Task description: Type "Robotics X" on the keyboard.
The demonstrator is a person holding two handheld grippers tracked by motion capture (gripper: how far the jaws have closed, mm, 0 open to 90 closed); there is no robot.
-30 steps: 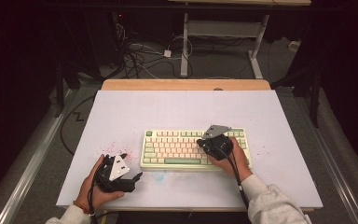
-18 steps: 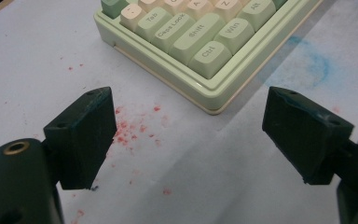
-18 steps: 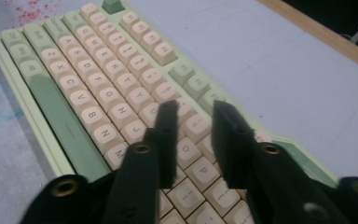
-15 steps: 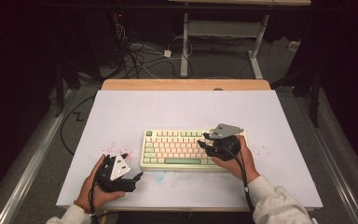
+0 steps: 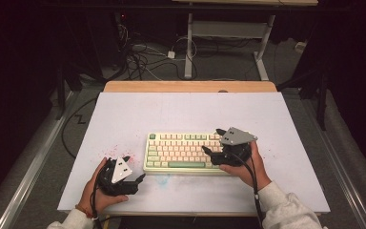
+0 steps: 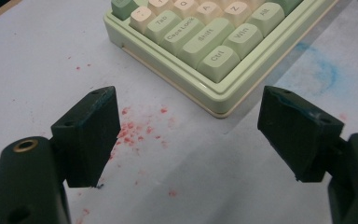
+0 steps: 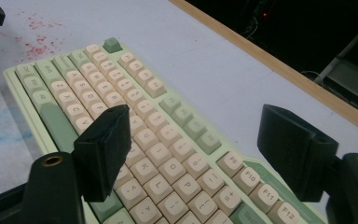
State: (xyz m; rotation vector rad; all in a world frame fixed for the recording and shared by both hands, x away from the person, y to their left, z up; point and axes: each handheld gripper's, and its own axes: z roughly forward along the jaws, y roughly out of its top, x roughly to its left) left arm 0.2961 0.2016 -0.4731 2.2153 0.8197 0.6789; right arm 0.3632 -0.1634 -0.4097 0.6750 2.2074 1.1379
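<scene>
The fingers [image 7: 103, 151] of the right gripper [image 5: 221, 143] stand wide apart with nothing between them, having just been opening, and they hover over the right end of the keyboard [image 5: 181, 151]; the left gripper [image 5: 132, 167] also has its jaws spread and empty, resting on the table [image 5: 124, 114] just beside the keyboard's left near corner. This looks like the moment between key presses or after a release. The next move likely calls for lowering over a chosen key with care. The keyboard lies flat near the table's middle, pale green with cream keys, apparently undisturbed.
</scene>
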